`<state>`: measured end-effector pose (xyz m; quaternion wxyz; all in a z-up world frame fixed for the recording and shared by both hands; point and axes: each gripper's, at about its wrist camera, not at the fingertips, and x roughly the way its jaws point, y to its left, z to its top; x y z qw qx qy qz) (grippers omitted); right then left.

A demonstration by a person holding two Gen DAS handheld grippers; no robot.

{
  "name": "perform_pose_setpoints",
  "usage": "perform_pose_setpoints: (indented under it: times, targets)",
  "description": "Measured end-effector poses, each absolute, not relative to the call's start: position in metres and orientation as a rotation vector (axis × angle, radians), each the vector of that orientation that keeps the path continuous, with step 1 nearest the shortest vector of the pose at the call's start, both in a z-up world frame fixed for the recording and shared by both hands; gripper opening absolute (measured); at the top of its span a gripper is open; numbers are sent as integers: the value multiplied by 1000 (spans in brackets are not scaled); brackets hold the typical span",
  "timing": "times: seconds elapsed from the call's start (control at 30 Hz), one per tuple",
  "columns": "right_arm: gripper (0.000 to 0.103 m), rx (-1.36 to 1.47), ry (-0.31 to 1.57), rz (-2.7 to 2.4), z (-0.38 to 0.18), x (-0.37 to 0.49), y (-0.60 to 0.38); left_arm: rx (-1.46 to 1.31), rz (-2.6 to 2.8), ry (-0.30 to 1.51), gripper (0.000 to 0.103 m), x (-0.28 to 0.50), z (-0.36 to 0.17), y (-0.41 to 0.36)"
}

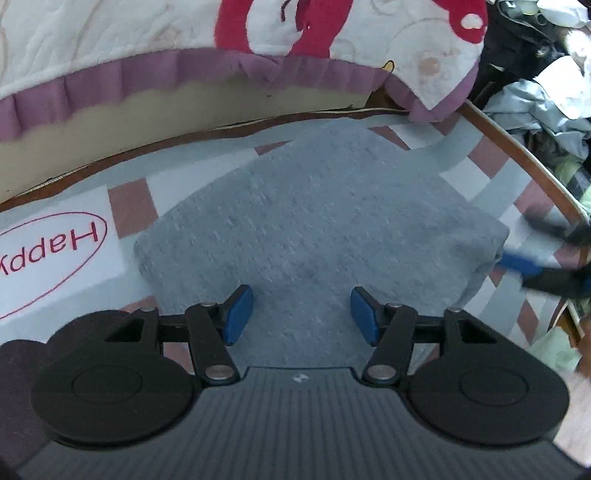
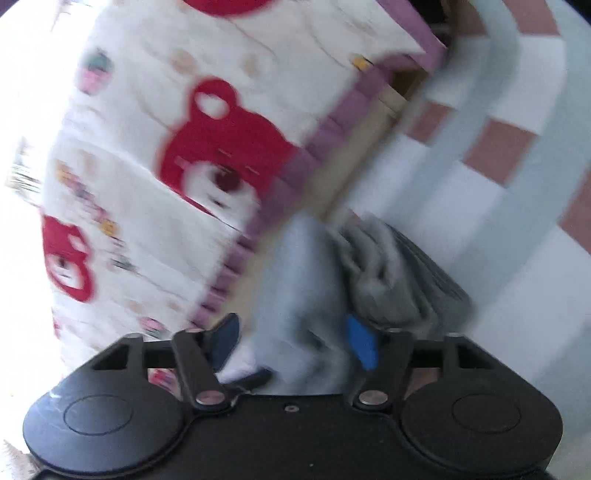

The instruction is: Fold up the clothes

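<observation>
A folded grey-blue garment (image 1: pixel 314 221) lies flat on a checked sheet (image 1: pixel 491 155) of pale blue, white and dusty pink. My left gripper (image 1: pixel 301 314) hovers over its near edge, open, with nothing between the blue pads (image 1: pixel 238 314). At the garment's right corner the right gripper (image 1: pixel 524 243) shows as a blur. In the right wrist view the picture is smeared. The right gripper (image 2: pixel 293 343) stands open, with the garment's layered folded edge (image 2: pixel 388 273) running between and past its fingers. The pads do not press on the cloth.
A white quilt with red bears (image 1: pixel 295 29) and a purple frill hangs over the far side of the sheet. A brown wooden rim (image 1: pixel 517 144) bounds the sheet on the right. Beyond it lies a heap of clothes (image 1: pixel 546 96). A white "Happy" patch (image 1: pixel 55 251) sits at the left.
</observation>
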<state>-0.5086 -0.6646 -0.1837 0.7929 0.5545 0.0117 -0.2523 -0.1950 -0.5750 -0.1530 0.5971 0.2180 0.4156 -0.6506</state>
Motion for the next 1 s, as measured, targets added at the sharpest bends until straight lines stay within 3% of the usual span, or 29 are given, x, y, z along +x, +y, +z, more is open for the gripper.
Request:
perform_pose_setpoints:
  times: [0.1,0.23,0.3,0.37,0.47,0.57,0.8,0.9,1.0]
  targets:
    - [82,1180,68,-524,-182,-499,-680,557,-1524,927,58,-200,-151,-575]
    - [78,1056,268,-570,-186,-462,-701,573,-1533,909,58,-203,-146,-578]
    - [33,884,383,-609,-178,-437,-705,558,-1524,894,58,-201,-144,-576]
    - [29,726,395,-622,-160,-429,-693,514,-1524,857,58,-196,-138,-571]
    - [27,782,223,-571,-147,-454,-679,386,-1581,848,57,-183,-130,-563]
    - [27,770,286,-751,-161,-464,-672,377,-1554,935,56,-176,-141,-569]
    - [27,844,293,-779,-185,-477,-699,505,-1502,906,59,-193,-165,-577]
    - [31,779,363,-797,-169,-473,-701,501,-1498,918,62,-190,-166,-580]
    - [35,527,423,-1029,-142,-472,-671,520,-1489,916,65,-191,-170,-578]
